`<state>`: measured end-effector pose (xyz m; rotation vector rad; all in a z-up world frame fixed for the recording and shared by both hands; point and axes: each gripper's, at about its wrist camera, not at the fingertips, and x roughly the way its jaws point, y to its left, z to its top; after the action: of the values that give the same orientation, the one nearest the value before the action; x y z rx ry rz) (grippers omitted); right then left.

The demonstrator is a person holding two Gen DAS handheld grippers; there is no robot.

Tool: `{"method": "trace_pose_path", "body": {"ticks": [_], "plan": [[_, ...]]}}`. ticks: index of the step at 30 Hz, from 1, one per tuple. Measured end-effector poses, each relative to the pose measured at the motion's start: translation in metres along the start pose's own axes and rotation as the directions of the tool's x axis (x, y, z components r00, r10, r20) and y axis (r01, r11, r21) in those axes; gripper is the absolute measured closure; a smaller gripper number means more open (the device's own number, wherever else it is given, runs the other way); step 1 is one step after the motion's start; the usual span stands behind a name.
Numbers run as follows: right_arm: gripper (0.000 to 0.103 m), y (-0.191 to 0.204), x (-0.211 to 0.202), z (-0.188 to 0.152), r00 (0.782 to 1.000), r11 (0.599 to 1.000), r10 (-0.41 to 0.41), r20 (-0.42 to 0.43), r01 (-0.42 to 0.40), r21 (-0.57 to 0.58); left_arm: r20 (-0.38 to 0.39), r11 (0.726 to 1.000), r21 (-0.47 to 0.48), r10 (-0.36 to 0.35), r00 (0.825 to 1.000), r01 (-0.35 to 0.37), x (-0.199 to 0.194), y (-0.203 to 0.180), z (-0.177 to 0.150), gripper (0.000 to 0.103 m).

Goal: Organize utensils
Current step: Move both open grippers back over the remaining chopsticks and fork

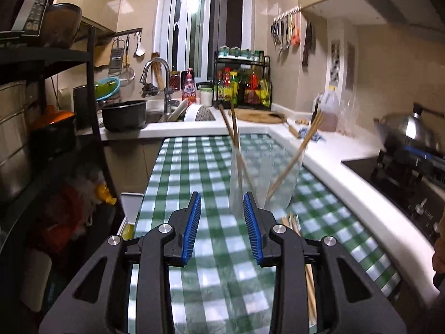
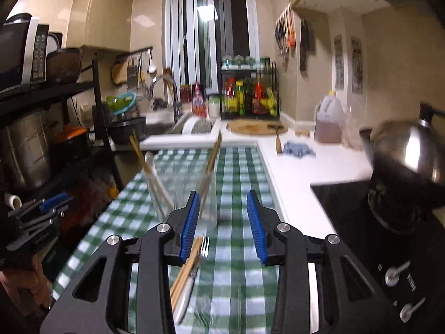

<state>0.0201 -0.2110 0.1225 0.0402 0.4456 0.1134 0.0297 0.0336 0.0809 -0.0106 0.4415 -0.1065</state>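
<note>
Two clear glasses stand on the green checked cloth (image 1: 194,161). The left glass (image 1: 237,183) holds a pair of wooden chopsticks (image 1: 232,128); the right glass (image 1: 283,186) holds chopsticks leaning right. My left gripper (image 1: 222,194) is open just short of them, nothing between its pads. In the right wrist view the glasses (image 2: 205,194) also hold a white spoon (image 2: 150,158). Loose chopsticks (image 2: 186,270) and a white-handled fork (image 2: 204,246) lie on the cloth under my open right gripper (image 2: 223,194). The left gripper (image 2: 62,203) shows at the far left, held by a hand.
A black shelf rack (image 1: 91,89) with pots stands left of the table. The sink (image 1: 155,114) and a black pot (image 1: 123,115) are behind. A white counter (image 2: 300,167) runs along the right with a cutting board (image 2: 256,126), a jug (image 2: 329,122), a stove and a steel lid (image 2: 403,150).
</note>
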Motion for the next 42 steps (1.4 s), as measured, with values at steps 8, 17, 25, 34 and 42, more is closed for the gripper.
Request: {"method": "trace_pose_path", "body": {"ticks": [8, 17, 25, 34, 42], "plan": [[0.077, -0.006, 0.041, -0.067, 0.984, 0.998, 0.045, -0.171, -0.037, 0.049, -0.070, 0.999, 0.036, 0.001, 0.998, 0.002, 0.020, -0.008, -0.036, 0.071], [0.082, 0.008, 0.080, -0.105, 0.934, 0.992, 0.118, -0.336, -0.100, 0.070, -0.127, 0.999, -0.025, -0.039, 0.991, 0.036, 0.031, -0.007, -0.045, 0.071], [0.079, 0.039, 0.094, -0.129, 0.879, 0.983, 0.181, -0.441, -0.180, 0.046, -0.134, 0.999, -0.025, -0.046, 0.990, 0.043, 0.028, -0.008, -0.049, 0.071], [0.074, 0.044, 0.098, -0.138, 0.860, 0.981, 0.186, -0.475, -0.189, 0.043, -0.140, 0.998, -0.007, -0.069, 0.988, 0.069, 0.026, -0.016, -0.053, 0.071], [0.074, 0.045, 0.100, -0.139, 0.862, 0.986, 0.149, -0.485, -0.167, 0.005, -0.148, 0.998, -0.008, -0.070, 0.987, 0.069, 0.029, -0.018, -0.053, 0.071]]}}
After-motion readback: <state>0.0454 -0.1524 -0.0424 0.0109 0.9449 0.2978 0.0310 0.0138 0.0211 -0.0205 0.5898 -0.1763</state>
